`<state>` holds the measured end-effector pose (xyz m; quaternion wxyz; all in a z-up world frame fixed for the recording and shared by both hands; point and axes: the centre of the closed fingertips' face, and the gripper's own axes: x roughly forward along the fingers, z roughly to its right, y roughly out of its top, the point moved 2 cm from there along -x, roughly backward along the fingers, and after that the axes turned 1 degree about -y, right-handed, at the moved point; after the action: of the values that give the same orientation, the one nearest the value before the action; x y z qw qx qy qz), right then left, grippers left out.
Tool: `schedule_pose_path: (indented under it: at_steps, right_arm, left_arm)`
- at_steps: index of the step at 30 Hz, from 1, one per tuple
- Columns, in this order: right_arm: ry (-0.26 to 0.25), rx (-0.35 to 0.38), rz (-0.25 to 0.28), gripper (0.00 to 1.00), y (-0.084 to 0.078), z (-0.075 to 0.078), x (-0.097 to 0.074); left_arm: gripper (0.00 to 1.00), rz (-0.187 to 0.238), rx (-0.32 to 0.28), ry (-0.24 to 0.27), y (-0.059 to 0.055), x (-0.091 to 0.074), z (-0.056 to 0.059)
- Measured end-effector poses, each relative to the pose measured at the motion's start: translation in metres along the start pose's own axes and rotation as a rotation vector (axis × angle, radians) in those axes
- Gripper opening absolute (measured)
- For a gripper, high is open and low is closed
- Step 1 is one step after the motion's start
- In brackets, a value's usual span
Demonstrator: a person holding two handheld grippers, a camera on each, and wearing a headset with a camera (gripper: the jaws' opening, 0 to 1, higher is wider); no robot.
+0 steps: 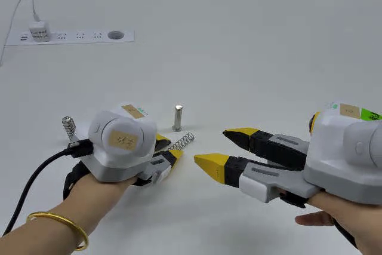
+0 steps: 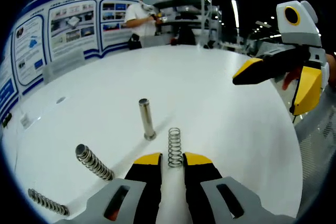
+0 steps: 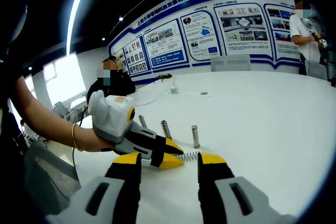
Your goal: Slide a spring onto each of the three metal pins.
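Observation:
My left gripper (image 1: 171,147) is shut on one end of a loose spring (image 1: 183,141), which sticks out ahead of its yellow tips (image 2: 167,158) just above the white table. A bare metal pin (image 1: 178,117) stands upright just beyond the spring (image 2: 174,147), a short gap away (image 2: 146,119). To the left, a second pin (image 2: 94,162) wears a spring, and a third sprung pin (image 2: 47,202) lies further left. My right gripper (image 1: 210,146) is open and holds nothing, to the right of the spring (image 3: 190,156) and pointing at it.
A white power strip (image 1: 77,36) with a plugged charger lies at the far left of the table (image 1: 250,58). A black cable trails from the left gripper towards the near edge. People stand and sit in the background (image 2: 140,17), away from the work.

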<state>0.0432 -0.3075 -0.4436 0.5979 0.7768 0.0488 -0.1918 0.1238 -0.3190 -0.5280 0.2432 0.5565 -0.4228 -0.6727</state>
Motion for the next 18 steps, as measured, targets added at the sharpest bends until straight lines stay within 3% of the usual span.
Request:
schedule_pose_path:
  at_steps: [14,18]
  right_arm:
    - [-0.035,0.039,-0.017,0.45,-0.0035,0.0084,-0.0006]
    - [-0.038,0.051,-0.008,0.45,-0.0003,0.0092,-0.0002]
  left_arm:
    - [0.1,-0.018,0.058,0.009,-0.0018,-0.002,0.0022]
    - [0.1,-0.02,0.102,0.038,-0.0025,-0.0087,0.0011]
